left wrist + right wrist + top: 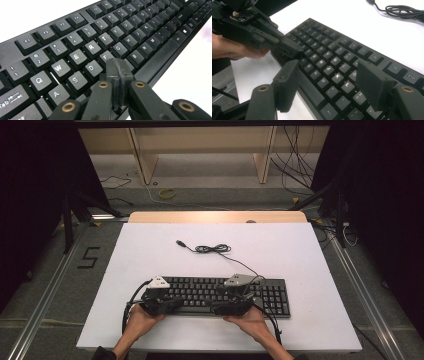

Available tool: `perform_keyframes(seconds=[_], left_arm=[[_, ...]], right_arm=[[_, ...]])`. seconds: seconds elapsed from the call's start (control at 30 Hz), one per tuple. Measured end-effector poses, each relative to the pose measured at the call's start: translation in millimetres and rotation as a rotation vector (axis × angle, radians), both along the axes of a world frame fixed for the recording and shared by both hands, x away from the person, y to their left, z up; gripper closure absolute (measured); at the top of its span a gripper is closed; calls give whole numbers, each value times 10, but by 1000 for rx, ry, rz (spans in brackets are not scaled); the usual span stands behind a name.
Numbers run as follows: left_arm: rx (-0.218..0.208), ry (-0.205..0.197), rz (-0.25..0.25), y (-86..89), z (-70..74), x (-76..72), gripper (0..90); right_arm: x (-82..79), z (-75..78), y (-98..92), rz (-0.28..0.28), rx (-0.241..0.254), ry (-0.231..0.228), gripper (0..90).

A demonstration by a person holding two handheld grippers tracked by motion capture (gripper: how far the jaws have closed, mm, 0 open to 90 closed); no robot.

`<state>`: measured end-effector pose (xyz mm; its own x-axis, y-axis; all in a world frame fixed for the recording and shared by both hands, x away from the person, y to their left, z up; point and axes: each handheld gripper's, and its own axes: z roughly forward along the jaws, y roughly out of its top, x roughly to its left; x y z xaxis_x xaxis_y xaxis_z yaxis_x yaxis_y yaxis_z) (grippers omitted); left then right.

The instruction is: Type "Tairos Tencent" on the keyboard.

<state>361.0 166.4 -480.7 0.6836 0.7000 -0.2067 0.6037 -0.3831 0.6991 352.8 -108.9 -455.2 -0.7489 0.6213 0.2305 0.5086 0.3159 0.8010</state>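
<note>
A black keyboard (270,295) lies across the near half of the white table (300,255). Its cable (212,249) runs off the back edge into a loose coil and ends in a USB plug (180,242). My left gripper (176,304) is over the keyboard's left end. In the left gripper view this left gripper (117,68) has its pads pressed together with nothing between them, tips just above the keyboard (140,25) by the F key. My right gripper (219,309) is over the middle keys, and the right gripper (329,85) stands open above the keyboard (337,50), facing the shut left gripper (287,46).
The cable coil (402,10) lies behind the keyboard on bare white tabletop. Beyond the table's far wooden edge (217,216) are floor cables and the legs of a shelf. Metal rails run along both sides of the table.
</note>
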Motion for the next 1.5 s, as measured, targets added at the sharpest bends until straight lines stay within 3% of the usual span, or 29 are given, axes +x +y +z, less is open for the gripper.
perform_keyframes(seconds=[0.13,0.23,0.3,0.6,0.77,0.93,1.1,1.5], left_arm=[[1,-4,0,-7,13,-7,892],[3,-9,-18,-9,23,-10,803],[-1,-15,-15,-6,32,-12,803],[-93,-43,6,74,134,-21,681],[-134,-54,59,131,188,7,548],[-127,-57,108,179,200,55,424],[-128,-67,142,219,215,91,364],[-103,-79,185,268,218,197,329]], right_arm=[[-3,0,-8,2,2,-6,361],[-2,-5,-11,3,4,-5,361],[-2,-8,-12,3,4,-4,359],[-3,-6,-20,3,8,-4,359],[-3,-12,-17,7,7,-3,358],[-3,-21,-15,12,11,-4,358],[0,-31,-13,10,13,1,358],[-7,-35,-3,20,16,2,358]])
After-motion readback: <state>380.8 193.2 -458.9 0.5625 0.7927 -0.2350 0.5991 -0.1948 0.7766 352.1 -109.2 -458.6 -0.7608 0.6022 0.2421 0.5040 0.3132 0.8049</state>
